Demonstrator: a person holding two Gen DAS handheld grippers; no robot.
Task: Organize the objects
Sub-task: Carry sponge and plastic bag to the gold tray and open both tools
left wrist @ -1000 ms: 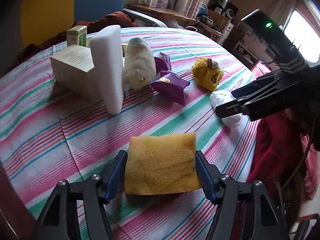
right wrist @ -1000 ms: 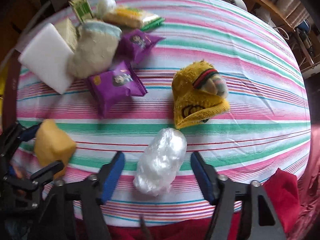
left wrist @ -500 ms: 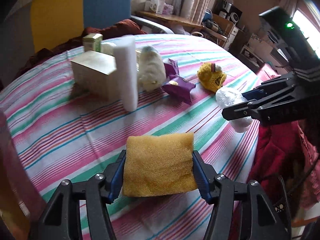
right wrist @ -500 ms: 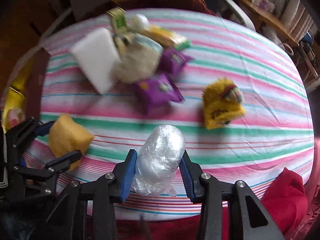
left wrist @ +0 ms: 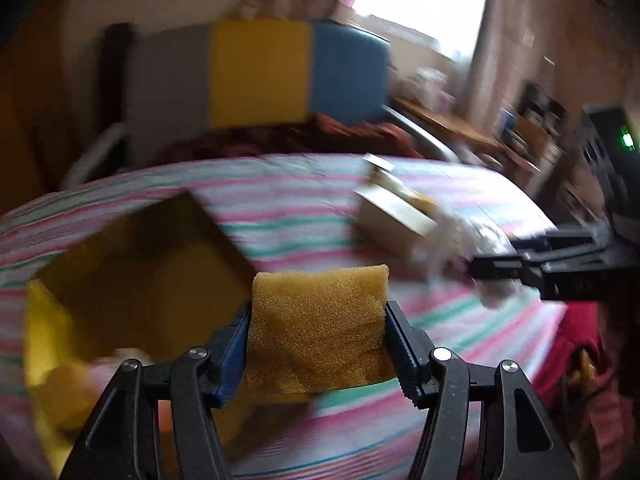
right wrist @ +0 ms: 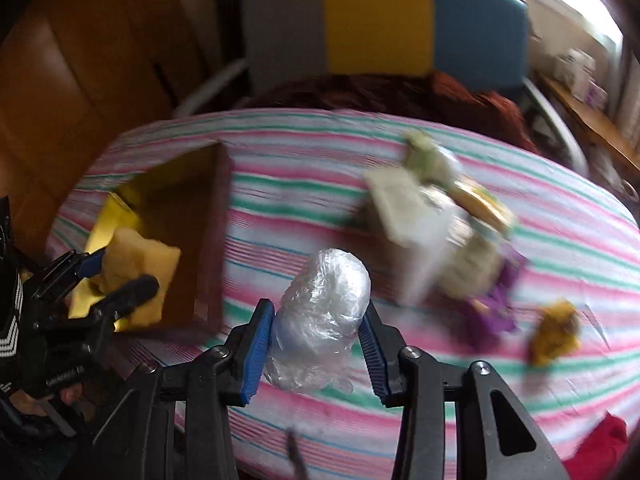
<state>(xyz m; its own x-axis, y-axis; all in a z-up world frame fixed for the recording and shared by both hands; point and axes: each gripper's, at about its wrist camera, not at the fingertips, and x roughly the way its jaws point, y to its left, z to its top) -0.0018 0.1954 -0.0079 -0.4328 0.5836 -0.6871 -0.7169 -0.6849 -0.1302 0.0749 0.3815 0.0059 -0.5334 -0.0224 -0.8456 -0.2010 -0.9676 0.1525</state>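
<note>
My left gripper (left wrist: 318, 332) is shut on a yellow sponge (left wrist: 318, 324) and holds it in the air beside an open cardboard box (left wrist: 160, 256) at the table's left. In the right wrist view the same sponge (right wrist: 138, 268) hangs over the box (right wrist: 208, 240). My right gripper (right wrist: 320, 320) is shut on a crumpled clear plastic bag (right wrist: 320, 316), lifted above the striped tablecloth (right wrist: 304, 184). The bag and right gripper (left wrist: 492, 276) also show in the left wrist view at the right.
A blurred cluster of boxes, a white foam block and a plush (right wrist: 432, 224) lies mid-table, with purple packets (right wrist: 496, 304) and a yellow plush (right wrist: 556, 336) to its right. A grey, yellow and blue chair back (right wrist: 384, 24) stands behind the table. The box holds some yellow items (left wrist: 68, 380).
Both grippers have swung left toward the cardboard box, carrying the sponge and the plastic bag. The right gripper closed on the bag and lifted it off the cloth.
</note>
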